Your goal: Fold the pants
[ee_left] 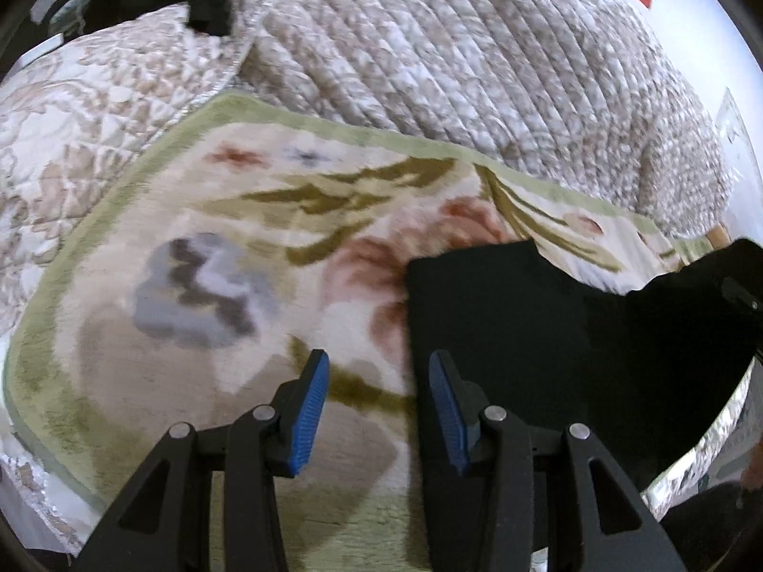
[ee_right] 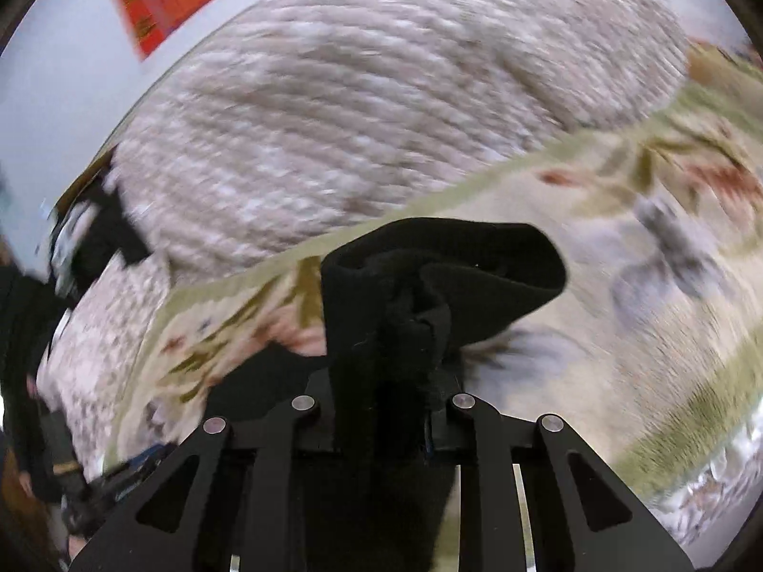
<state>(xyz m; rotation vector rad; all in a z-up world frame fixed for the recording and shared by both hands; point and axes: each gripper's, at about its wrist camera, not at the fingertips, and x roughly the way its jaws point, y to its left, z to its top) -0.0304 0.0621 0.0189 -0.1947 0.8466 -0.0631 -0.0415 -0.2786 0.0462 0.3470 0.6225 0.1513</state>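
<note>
The black knit fabric pants (ee_left: pixel 548 333) lie on a cream floral woven blanket with a pale green border (ee_left: pixel 200 333), spread over a bed. In the left wrist view the pants show as a flat, dark slab with a straight left edge and a squared upper corner, reaching off toward the right rim of the picture, where a raised part of them climbs out of view. The cloth is matte, and so dark that no seams or folds can be read on the flat part.

The left claw (ee_left: pixel 379 410) hangs above the blanket with its blue ribbed pads (ee_left: pixel 312 410) set wide apart and nothing between them; the straight left edge of the pants runs just beside its right finger.

The right claw (ee_right: pixel 386 410) is clamped onto a bunch of the same pants (ee_right: pixel 443 276), its fingertips buried in the cloth. There the fabric is gathered into thick, soft folds that rise from the claw and flop over into a rounded lobe on the right, lifted above the blanket (ee_right: pixel 596 333).

Behind the blanket lies a bulky beige-and-white quilted coverlet with ribbed stitching (ee_left: pixel 453 57), heaped into a rounded mound. A red patterned hanging (ee_right: pixel 157 0) shows on the pale wall beyond, blurred.
</note>
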